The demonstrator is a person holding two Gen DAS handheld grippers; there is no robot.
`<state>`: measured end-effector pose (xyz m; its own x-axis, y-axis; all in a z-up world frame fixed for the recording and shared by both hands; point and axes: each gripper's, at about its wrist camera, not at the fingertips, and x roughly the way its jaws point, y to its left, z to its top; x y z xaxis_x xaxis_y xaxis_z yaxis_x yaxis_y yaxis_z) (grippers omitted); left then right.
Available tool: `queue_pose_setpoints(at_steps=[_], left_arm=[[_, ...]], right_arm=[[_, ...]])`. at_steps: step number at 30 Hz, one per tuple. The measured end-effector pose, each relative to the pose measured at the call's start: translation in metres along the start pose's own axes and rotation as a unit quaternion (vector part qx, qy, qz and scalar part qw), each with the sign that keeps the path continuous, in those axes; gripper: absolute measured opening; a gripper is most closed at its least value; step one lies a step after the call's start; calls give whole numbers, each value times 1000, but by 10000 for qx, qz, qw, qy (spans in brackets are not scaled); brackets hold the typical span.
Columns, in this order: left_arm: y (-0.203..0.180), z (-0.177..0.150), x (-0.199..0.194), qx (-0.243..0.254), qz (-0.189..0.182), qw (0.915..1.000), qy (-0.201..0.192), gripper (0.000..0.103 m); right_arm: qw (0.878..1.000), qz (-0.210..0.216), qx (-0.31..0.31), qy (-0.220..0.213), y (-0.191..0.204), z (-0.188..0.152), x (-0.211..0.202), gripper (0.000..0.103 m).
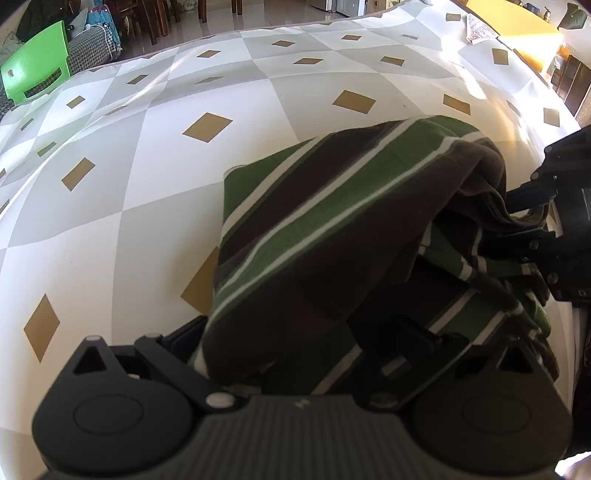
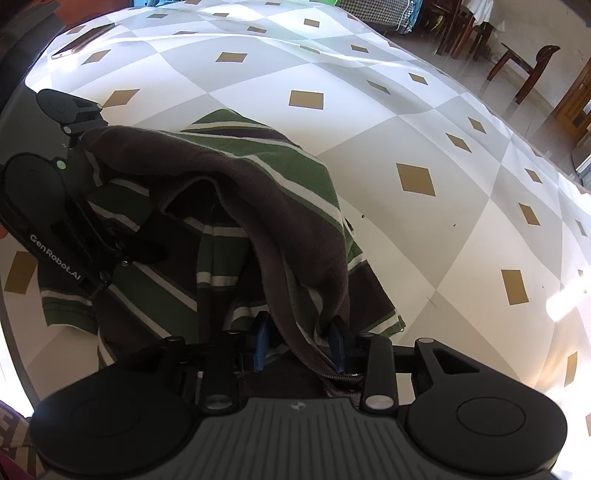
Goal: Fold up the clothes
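Note:
A striped shirt point(image 1: 332, 206) in brown, green and white lies bunched on the table, with one fold lifted into a ridge point(image 2: 258, 173). My left gripper point(image 1: 301, 338) is open wide. The shirt drapes over the space between its blue fingers without being pinched. From the right wrist view, the left gripper's black frame point(image 2: 55, 206) sits at the left end of the ridge. My right gripper point(image 2: 300, 345) stands partly open at the other end. A brown hem runs between its blue pads point(image 2: 338, 347) and rests loosely against the right one. In the left wrist view the right gripper point(image 1: 532, 218) shows at the right edge.
The table wears a cloth point(image 1: 147, 184) of white and grey diamonds with tan squares. A green chair point(image 1: 37, 70) stands beyond its far left edge and wooden chairs point(image 2: 524, 70) stand on the tiled floor. A flat dark phone-like object point(image 2: 83, 40) and a printed paper point(image 1: 480, 31) lie near the far edges.

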<state>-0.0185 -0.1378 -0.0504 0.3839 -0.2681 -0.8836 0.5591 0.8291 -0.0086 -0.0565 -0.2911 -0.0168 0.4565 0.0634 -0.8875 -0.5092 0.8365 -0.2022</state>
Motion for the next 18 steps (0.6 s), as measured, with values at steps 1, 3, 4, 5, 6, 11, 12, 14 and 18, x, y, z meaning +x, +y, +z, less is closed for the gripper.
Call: queue_pose_setpoints(at_steps=[1,3,4,5,6,11,12,14,18], left_arm=[[0,0,0,1,-5,10000,8,103],[1,-1,0,14,-17,10000,-10,103],[1,-1,0,15,-16,10000,-25,103],[0,-2,0,18,-11,10000,-42,103],[0,-3,0,21,-6,10000,-60,103],[0,-4,-1,28,-13,9999,-98,103],[0,-4,-2,37,-21,9999,-103,103],[1,-5,-2,55,-45,9999,-132,103],[0,-6,-2,79,-65,9998,-176,103]], right_arm=[[10000,-10,-35,-3,0,0,0,36],[9999,-29,-104,-9,1,0,0,36],[9999,-39,-139,-12,1,1,0,37],[9998,-48,-173,-15,2,1,0,38],[9998,-64,-193,4,1,2,1,41],[9996,-46,-173,222,-4,11,5,50],[9996,-21,-131,262,-6,13,6,50],[9995,46,-91,289,-8,14,7,51],[9996,233,-80,158,-17,10,8,56]])
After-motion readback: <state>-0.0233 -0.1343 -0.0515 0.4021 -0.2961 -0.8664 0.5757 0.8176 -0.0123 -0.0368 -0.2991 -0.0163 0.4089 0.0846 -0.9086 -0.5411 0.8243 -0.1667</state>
